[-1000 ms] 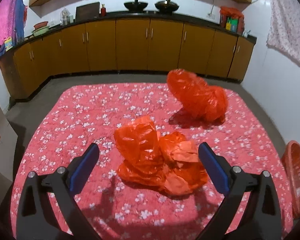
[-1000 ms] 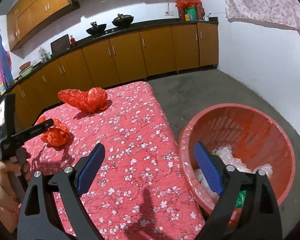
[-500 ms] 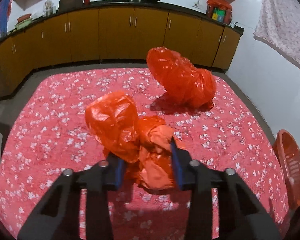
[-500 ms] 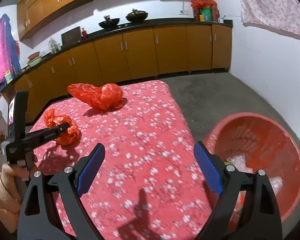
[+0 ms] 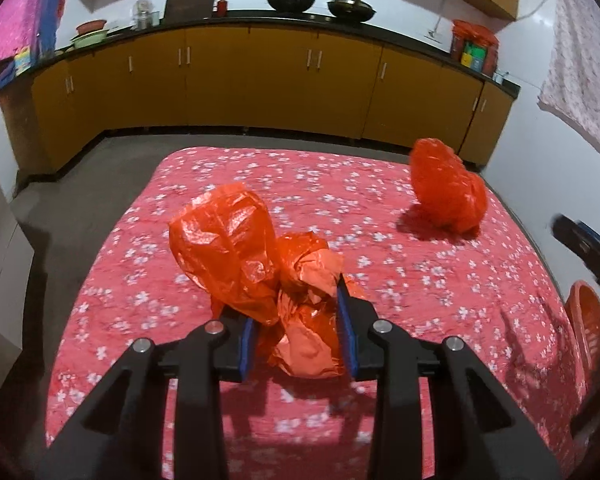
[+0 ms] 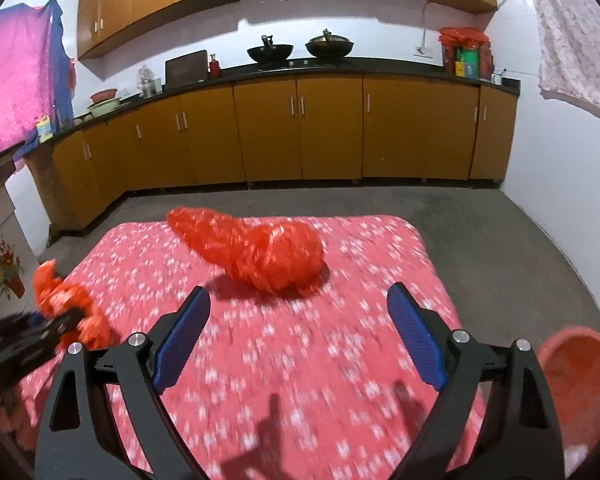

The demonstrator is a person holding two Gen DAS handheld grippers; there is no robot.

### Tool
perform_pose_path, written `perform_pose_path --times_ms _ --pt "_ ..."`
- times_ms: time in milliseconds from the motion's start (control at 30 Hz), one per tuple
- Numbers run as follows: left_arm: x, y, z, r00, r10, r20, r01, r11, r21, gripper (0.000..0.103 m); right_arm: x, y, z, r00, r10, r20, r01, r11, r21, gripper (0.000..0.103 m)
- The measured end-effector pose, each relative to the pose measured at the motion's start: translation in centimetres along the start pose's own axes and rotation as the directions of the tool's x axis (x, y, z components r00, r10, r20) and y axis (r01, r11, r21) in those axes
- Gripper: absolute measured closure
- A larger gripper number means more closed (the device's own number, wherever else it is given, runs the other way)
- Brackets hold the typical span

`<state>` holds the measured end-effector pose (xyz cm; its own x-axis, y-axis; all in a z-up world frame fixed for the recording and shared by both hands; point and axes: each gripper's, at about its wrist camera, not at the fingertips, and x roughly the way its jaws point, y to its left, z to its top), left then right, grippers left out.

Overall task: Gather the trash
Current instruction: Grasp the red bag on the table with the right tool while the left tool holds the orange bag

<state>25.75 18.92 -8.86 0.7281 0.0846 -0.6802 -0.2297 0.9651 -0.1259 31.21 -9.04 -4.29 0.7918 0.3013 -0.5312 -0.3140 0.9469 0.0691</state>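
your left hand-held gripper (image 5: 300,332) is clamped on the crumpled orange plastic bag (image 5: 260,276): both blue pads press into its lower folds, and the puffed upper part of the bag balloons up and to the left above the fingers. the bag sits right at the fingertips, over the near middle of the table (image 5: 140,300), which is covered in a red cloth with small white flowers. whether the bag's underside touches the cloth or is lifted off it, you cannot tell from these views.

your right hand-held gripper (image 6: 300,340) has its jaws wide apart with nothing between them. ahead of it, beyond the fingertips and a little left of centre, lies the second orange bag (image 6: 260,256), long and lumpy, resting on the cloth toward the far side of the table and well apart from the pads. in the left wrist view that same bag is at the far right of the table, well apart from the bag you hold.

the red basket (image 6: 576,384) stands on the floor off the right edge of the table, just beside your right hand-held gripper's right finger in the right wrist view; its inside is not clear here. in the left wrist view only its rim shows at the right edge, under a dark blurred part of your right hand-held gripper.
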Motion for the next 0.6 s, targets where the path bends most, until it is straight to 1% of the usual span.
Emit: perform_pose_path --times_ms 133,333,400,467,500,533,567,600 --pt "0.1 0.7 0.3 1.000 0.001 0.012 -0.001 1.000 -0.024 0.069 3.1 0.0 0.8 1.000 0.010 0.001 -0.010 1.000 0.007 0.013" --pt "0.6 0.5 1.1 0.999 0.001 0.036 0.000 1.000 -0.018 0.069 6.6 -0.5 1.4 1.000 0.028 -0.012 -0.028 0.998 0.047 0.014" --pt "0.9 0.4 1.4 0.999 0.001 0.038 0.000 1.000 -0.015 0.069 7.6 -0.4 1.6 0.999 0.035 -0.029 -0.034 0.998 0.051 0.016" --pt "1.2 0.2 1.6 0.999 0.001 0.038 0.000 1.000 -0.008 0.068 8.4 -0.2 1.7 0.998 0.042 -0.053 -0.040 0.998 0.041 0.021" --pt "1.3 0.1 1.6 0.999 0.002 0.039 -0.002 1.000 -0.005 0.068 9.2 -0.2 1.8 0.994 0.055 -0.089 -0.052 0.998 0.036 0.030" --pt "1.5 0.1 1.6 0.999 0.002 0.039 -0.002 1.000 -0.004 0.068 9.5 -0.1 1.8 0.991 0.070 -0.114 -0.066 0.997 0.035 0.043" --pt "1.7 0.0 1.6 0.999 0.003 0.039 -0.003 1.000 -0.003 0.068 9.8 -0.1 1.7 0.987 0.081 -0.140 -0.077 0.997 0.032 0.048" --pt "1.8 0.0 1.6 0.999 0.003 0.037 -0.002 1.000 -0.004 0.068 9.9 -0.1 1.7 0.986 0.079 -0.150 -0.076 0.997 0.026 0.057"
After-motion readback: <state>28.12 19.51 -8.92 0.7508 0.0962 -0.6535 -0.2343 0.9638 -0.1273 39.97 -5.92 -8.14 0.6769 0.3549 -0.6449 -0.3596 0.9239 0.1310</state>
